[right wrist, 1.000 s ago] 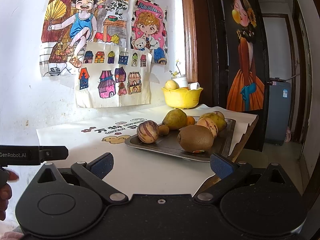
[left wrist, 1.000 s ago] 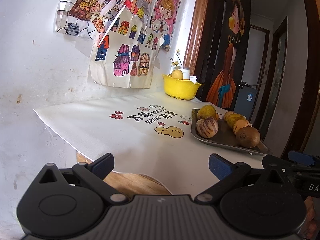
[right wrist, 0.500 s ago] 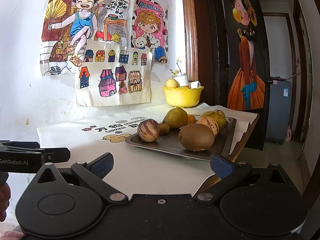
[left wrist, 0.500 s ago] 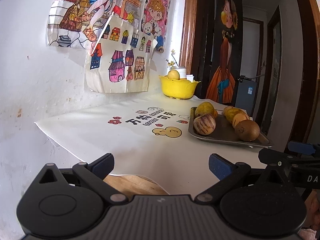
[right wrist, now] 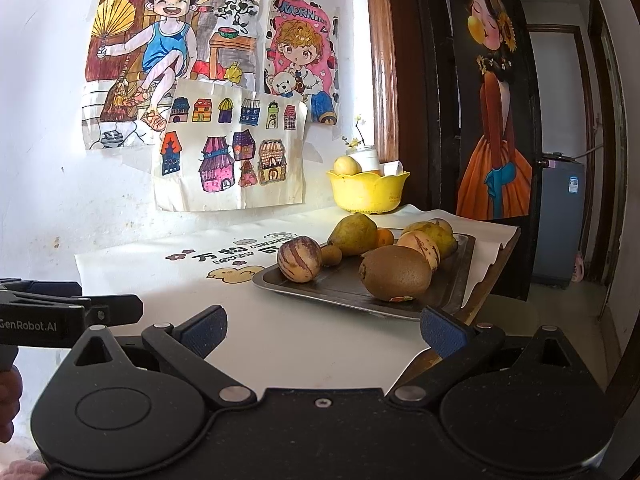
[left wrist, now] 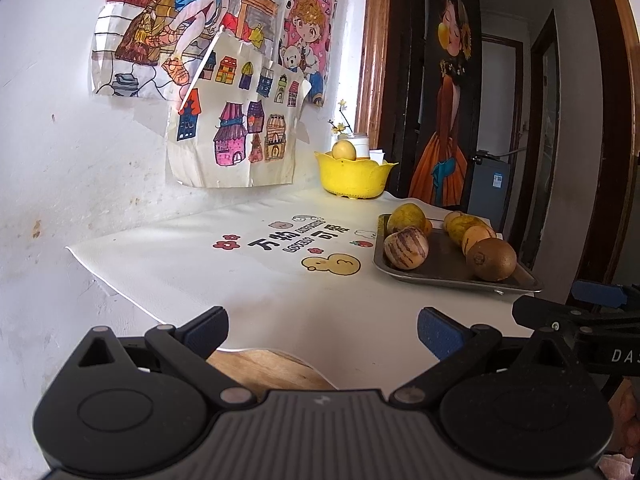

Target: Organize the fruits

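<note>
A metal tray (right wrist: 460, 280) on the white tablecloth holds several fruits: a brown kiwi (right wrist: 394, 272), a striped round fruit (right wrist: 300, 260), a green pear (right wrist: 354, 234) and a small orange (right wrist: 385, 237). The tray also shows in the left wrist view (left wrist: 440, 276) with the kiwi (left wrist: 496, 258) and striped fruit (left wrist: 406, 247). A yellow bowl (right wrist: 366, 192) at the back holds a pale round fruit (right wrist: 346, 166). My left gripper (left wrist: 322, 330) is open and empty near the table's front edge. My right gripper (right wrist: 322, 328) is open and empty, short of the tray.
Children's drawings (right wrist: 224, 92) hang on the white wall behind the table. The tablecloth (left wrist: 240, 272) has printed characters and a duck. A dark door with a painted girl (right wrist: 496, 120) stands right of the table. The wooden table edge (left wrist: 264, 368) shows under the cloth.
Both grippers have shifted slightly; the left view has levelled and swung a little. Both stay open and empty. No fruit has moved.
</note>
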Action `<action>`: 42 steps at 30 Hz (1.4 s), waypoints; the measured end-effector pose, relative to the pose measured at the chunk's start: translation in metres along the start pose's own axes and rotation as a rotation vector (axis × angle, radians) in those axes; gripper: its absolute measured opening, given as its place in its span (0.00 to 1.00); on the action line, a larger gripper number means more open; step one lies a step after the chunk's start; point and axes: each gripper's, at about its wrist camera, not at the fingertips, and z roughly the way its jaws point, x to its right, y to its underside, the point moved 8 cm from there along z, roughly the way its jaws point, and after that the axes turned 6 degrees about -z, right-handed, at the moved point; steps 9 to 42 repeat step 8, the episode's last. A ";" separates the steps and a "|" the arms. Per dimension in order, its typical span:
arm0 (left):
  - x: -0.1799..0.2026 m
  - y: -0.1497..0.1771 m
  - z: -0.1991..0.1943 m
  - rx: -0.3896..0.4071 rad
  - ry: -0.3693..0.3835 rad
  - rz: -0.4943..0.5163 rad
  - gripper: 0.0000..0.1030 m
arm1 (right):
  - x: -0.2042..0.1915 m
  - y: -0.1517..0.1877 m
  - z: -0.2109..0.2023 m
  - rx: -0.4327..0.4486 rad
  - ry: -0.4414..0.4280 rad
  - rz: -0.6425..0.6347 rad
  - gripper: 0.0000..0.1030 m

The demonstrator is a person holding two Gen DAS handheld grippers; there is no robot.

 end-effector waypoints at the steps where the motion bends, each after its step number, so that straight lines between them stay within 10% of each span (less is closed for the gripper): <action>1: -0.001 0.000 0.000 0.000 0.000 -0.003 1.00 | 0.000 0.000 0.000 0.000 0.000 0.000 1.00; 42: -0.003 -0.001 0.000 0.003 -0.004 -0.010 1.00 | -0.005 0.003 -0.002 -0.002 -0.004 -0.002 0.99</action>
